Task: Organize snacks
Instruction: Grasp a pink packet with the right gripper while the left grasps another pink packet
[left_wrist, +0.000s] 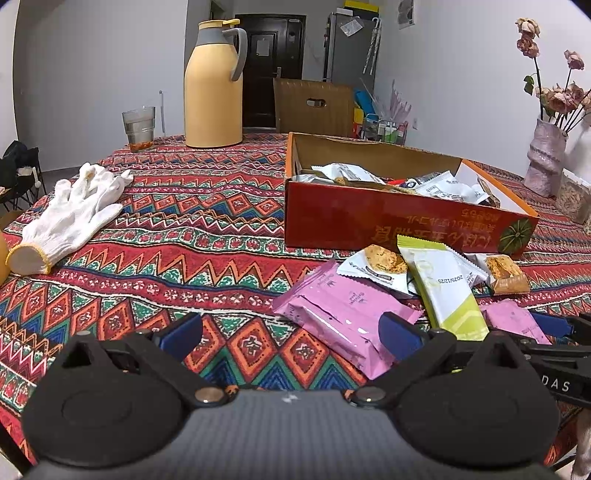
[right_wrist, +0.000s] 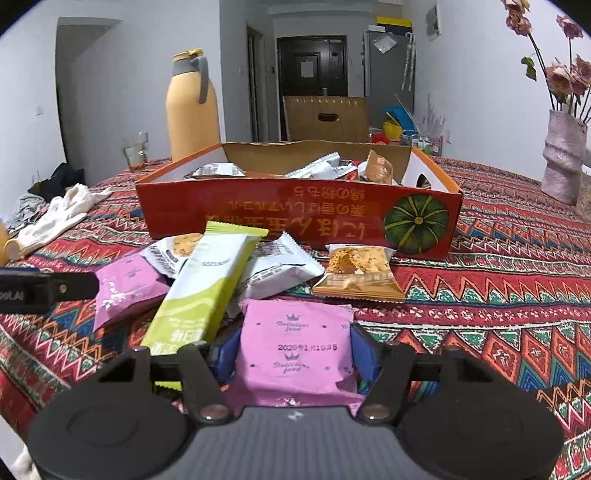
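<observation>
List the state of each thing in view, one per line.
Left hand-held gripper: open, empty, low over the tablecloth.
Right hand-held gripper: shut on pink snack packet.
Red pumpkin box: open-topped, holding several packets.
Green-and-white snack bar: lying loose on the pile before the box.
Orange cracker packet: flat on the cloth, sealed.
Yellow thermos: upright, lid on.
Glass: upright, red residue at bottom.
White gloves: lying limp.

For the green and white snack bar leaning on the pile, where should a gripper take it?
Grip the green and white snack bar across its narrow width at the near lower end, coming from the front. It is long and slim, and that end lies nearest, clear of the orange box.
</observation>
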